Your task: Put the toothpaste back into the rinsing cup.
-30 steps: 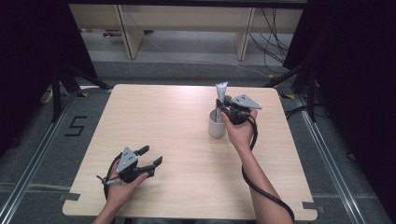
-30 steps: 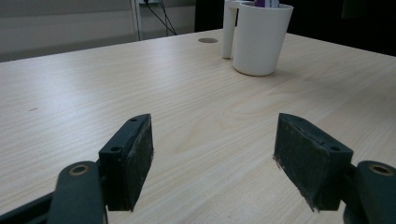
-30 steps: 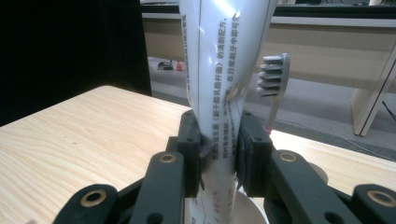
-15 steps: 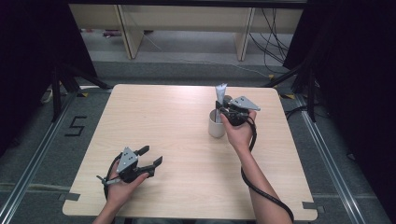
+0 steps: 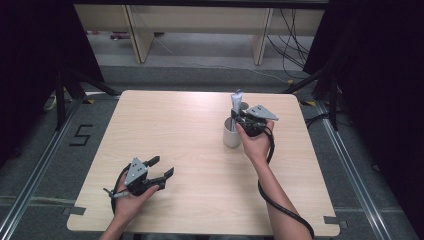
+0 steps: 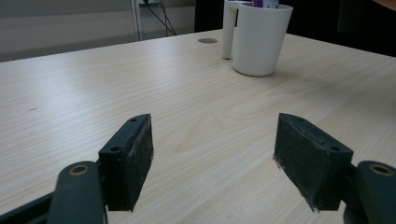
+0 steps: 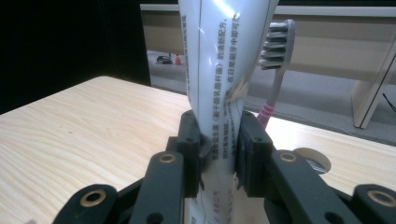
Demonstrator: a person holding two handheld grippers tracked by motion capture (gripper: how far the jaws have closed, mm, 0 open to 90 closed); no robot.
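Pinching the toothpaste tube right now is the right gripper, its fingers pressed onto the tube's flat sides partway up, and the tube stands upright with its lower end down in the white cup. The cup is the landmark: it sits on the bench toward the far right part, and the right hand comes at it from the near side, just beside it. A toothbrush stands in the cup too, bristles up, just behind the tube as the right gripper view shows it, close but apparently not touching the fingers.

What matters is the tube's long axis: it runs straight up out of the cup, and the fingers grip across it, so my read is that any lift has to go straight up along that axis to clear the rim, while a push down would seat it deeper. Either way the toothbrush close behind could get nudged.

Over on the near left, well away from the cup, the left gripper rests low at the bench with its fingers spread wide and nothing between them; the cup lies far ahead of it. So the right hand is clearly the nearer one and has the job
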